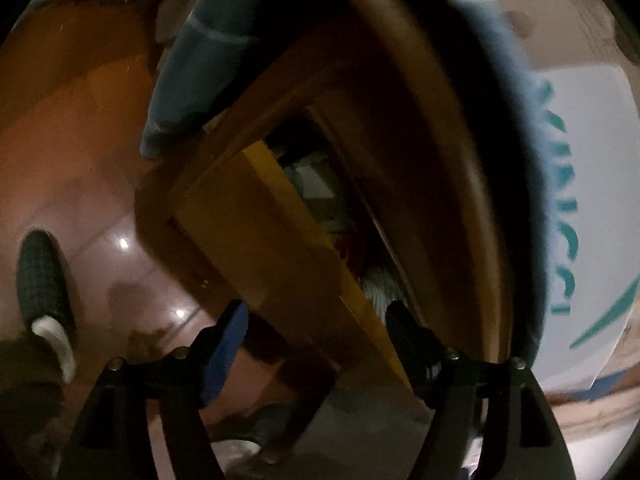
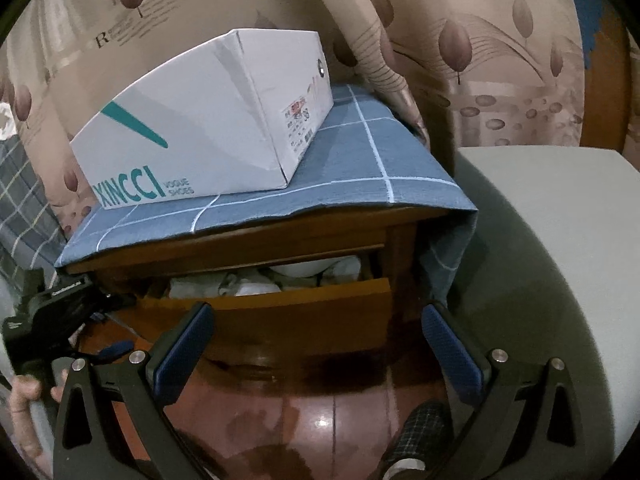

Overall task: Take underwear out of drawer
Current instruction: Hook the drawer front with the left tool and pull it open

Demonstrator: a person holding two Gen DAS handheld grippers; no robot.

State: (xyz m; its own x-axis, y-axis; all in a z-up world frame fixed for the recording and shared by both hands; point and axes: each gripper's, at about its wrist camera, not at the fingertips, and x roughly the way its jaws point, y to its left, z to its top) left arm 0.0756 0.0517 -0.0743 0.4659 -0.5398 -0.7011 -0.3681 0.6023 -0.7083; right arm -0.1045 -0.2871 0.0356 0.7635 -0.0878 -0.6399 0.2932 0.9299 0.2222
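Centre of the right wrist view: pale underwear (image 2: 244,286) lies bunched inside the drawer (image 2: 280,312), which stands pulled partly out of the wooden nightstand (image 2: 240,240). Advice: widen the gap first, then reach in from above and pinch one top fold. Left tool (image 1: 316,320) stands apart, straddling the drawer's front edge, gripping nothing. Right tool (image 2: 316,340) stands wide apart, empty, short of the drawer.

White shoebox (image 2: 192,120) with teal lettering; blue cloth (image 2: 360,160) white-checked.
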